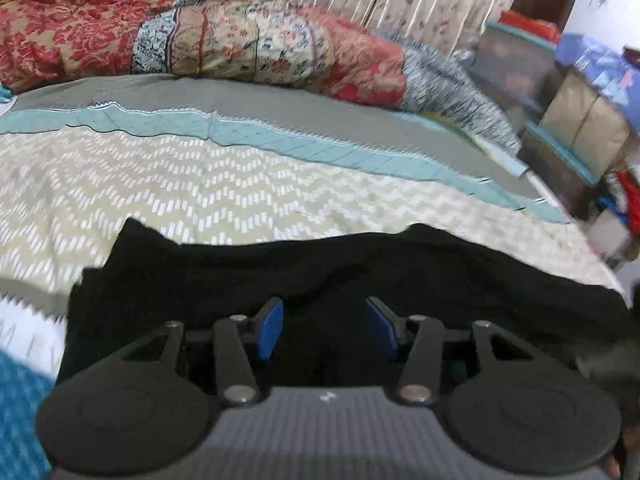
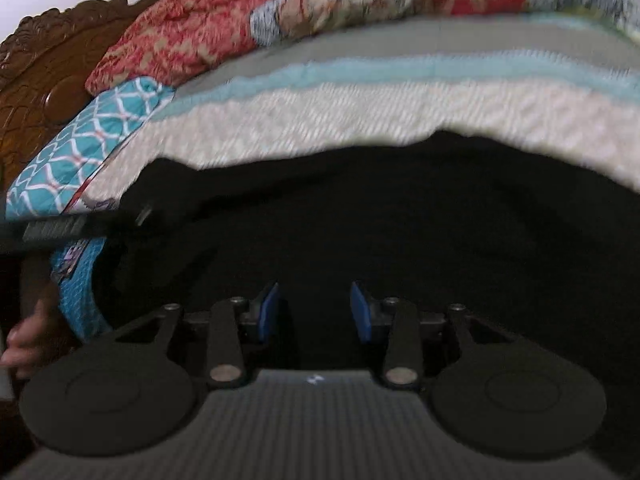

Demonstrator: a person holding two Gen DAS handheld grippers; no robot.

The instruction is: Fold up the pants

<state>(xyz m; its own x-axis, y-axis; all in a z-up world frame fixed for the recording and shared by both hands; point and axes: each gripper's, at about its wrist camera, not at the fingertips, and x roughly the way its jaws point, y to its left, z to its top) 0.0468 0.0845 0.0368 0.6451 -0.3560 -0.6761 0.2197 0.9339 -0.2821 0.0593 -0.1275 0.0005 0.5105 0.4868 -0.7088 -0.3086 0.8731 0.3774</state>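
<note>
The black pants (image 1: pixel 360 264) lie spread across the near part of the bed, their far edge running left to right over the patterned cover. My left gripper (image 1: pixel 323 304) hovers low over the cloth near its left end. It is open, blue pads (image 1: pixel 269 328) apart, with nothing pinched between them. In the right wrist view the pants (image 2: pixel 400 208) fill the middle as a dark mass. My right gripper (image 2: pixel 314 286) is also open above them, and only flat black cloth shows past its pads (image 2: pixel 362 312). The picture is blurred with motion.
The bed cover (image 1: pixel 240 184) has cream, teal and grey bands. A bunched red floral quilt (image 1: pixel 200 40) lies along the far side. A teal pillow (image 2: pixel 92 136) and carved wooden headboard (image 2: pixel 44 72) are at the left. Shelves (image 1: pixel 568 120) stand beyond the bed's right edge. A person's hand (image 2: pixel 24 344) shows at the left.
</note>
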